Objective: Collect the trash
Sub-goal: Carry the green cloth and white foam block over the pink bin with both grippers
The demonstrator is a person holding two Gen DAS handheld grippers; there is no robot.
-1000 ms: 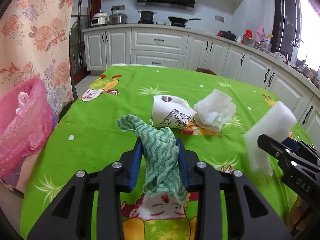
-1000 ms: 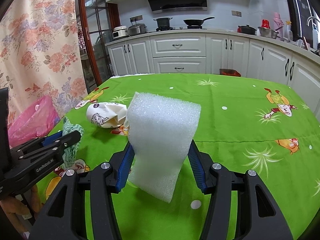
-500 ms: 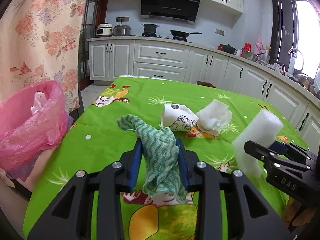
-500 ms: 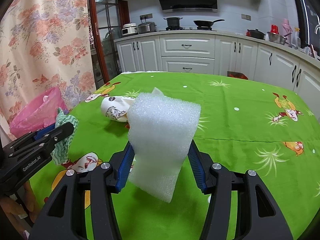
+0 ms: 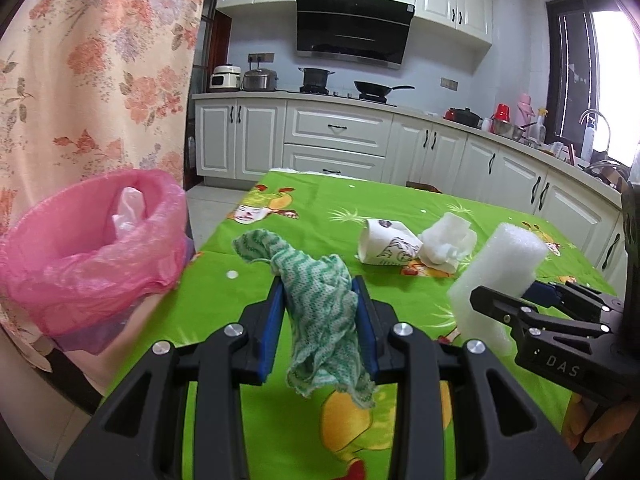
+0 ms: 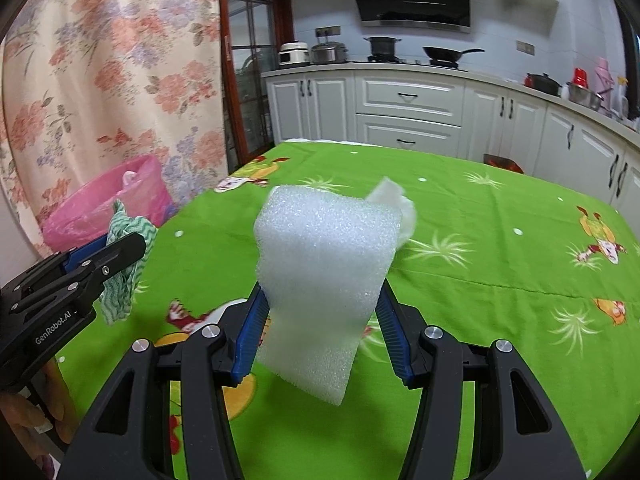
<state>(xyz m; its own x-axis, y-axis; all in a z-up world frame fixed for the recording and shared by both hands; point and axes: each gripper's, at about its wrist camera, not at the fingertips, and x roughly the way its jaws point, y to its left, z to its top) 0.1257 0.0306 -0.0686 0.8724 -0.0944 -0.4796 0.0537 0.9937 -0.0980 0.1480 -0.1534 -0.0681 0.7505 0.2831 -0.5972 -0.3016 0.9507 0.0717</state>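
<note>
Covering the frame's middle, a bright green cartoon-print tablecloth (image 5: 400,208) is lying flat. Sitting at left is a pink plastic bag-lined bin (image 5: 80,256). Low at centre, the right gripper (image 6: 320,312) is clamping a white foam block (image 6: 324,272), while the left gripper (image 5: 320,304) is pinching a green-and-white woven rag (image 5: 320,304). Right of centre, a printed paper cup (image 5: 386,242) is lying against a crumpled white tissue (image 5: 448,244).
</note>
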